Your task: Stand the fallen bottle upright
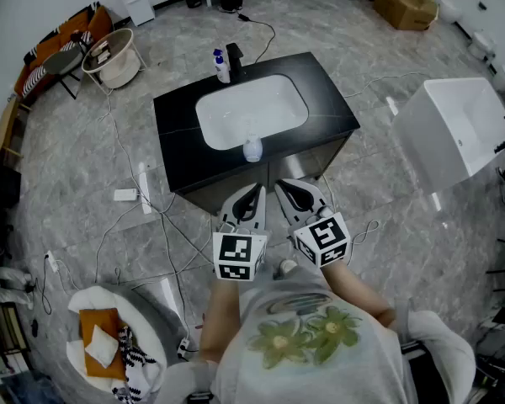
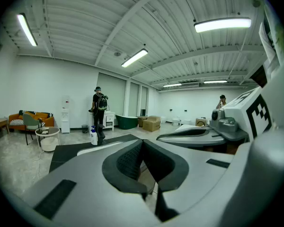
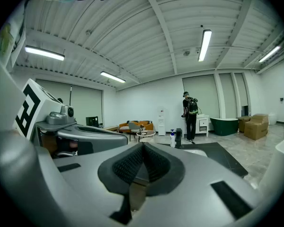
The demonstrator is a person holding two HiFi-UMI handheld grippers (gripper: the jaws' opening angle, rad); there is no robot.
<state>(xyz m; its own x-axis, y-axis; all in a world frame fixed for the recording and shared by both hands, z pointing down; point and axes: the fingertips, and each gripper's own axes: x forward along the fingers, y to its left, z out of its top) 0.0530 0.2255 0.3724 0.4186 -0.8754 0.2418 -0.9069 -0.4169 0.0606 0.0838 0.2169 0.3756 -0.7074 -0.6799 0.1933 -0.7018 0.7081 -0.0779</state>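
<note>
The small pale bottle (image 1: 252, 148) is lying at the lower edge of the white basin (image 1: 236, 108), near the middle of the frame. Its long axis is running roughly up and down in the picture; which end is the cap I cannot tell. A second bottle, a blue-topped pump bottle (image 1: 222, 67), is standing upright beside the black faucet (image 1: 234, 57) on the black counter (image 1: 324, 99). So two bottles are showing. Lower in the frame, the left gripper (image 1: 251, 202) and right gripper (image 1: 295, 196) are hovering side by side, both jaws pressed together on nothing, apart from the lying bottle.
</note>
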